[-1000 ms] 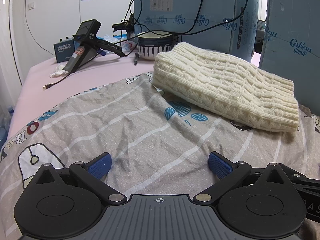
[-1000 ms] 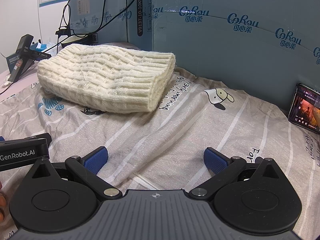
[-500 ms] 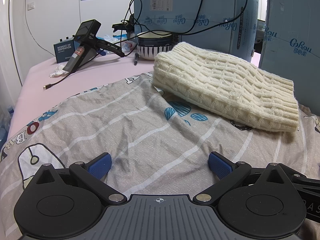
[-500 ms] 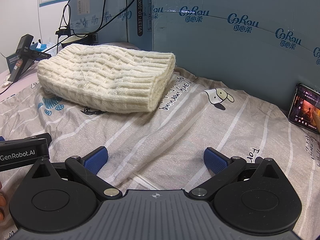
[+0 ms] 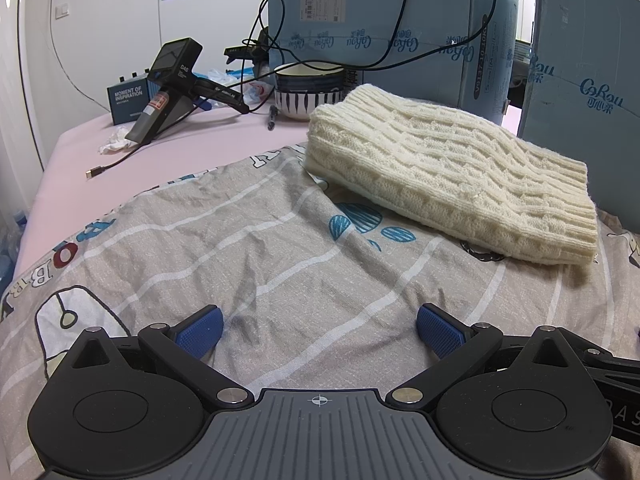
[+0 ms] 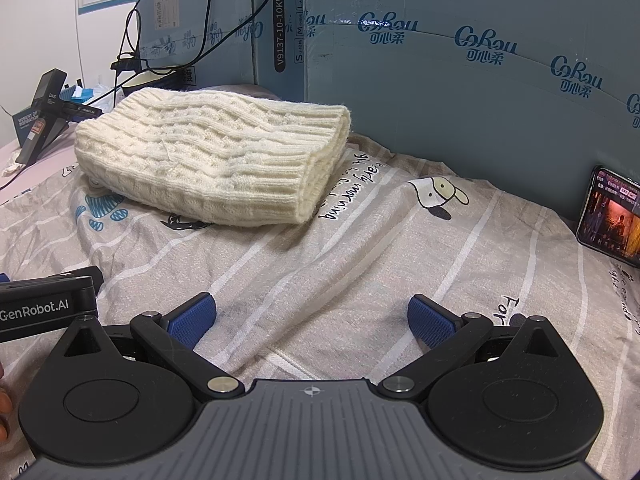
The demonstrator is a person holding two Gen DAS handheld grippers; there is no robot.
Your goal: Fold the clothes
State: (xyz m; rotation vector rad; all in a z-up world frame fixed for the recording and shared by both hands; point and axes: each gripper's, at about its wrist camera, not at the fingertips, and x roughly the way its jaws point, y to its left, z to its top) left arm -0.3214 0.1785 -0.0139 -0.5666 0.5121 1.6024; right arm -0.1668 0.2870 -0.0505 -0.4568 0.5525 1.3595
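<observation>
I see big blue cardboard boxes (image 6: 460,92) at the back. A striped bowl (image 5: 309,90) sits on my pink table (image 5: 168,148). A lit phone (image 6: 610,216) leans against one box.

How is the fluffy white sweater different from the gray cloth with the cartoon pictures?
The white sweater is thick, chunky knit; the gray cloth is thin and smooth. The white sweater is plain cream, while the gray cloth has white stripes, cartoon animals and letters. The white sweater is folded into a neat bundle, but the gray cloth lies spread out and wrinkled. The sweater rests on top of the cloth. Neither is held: the left gripper and right gripper are open.
</observation>
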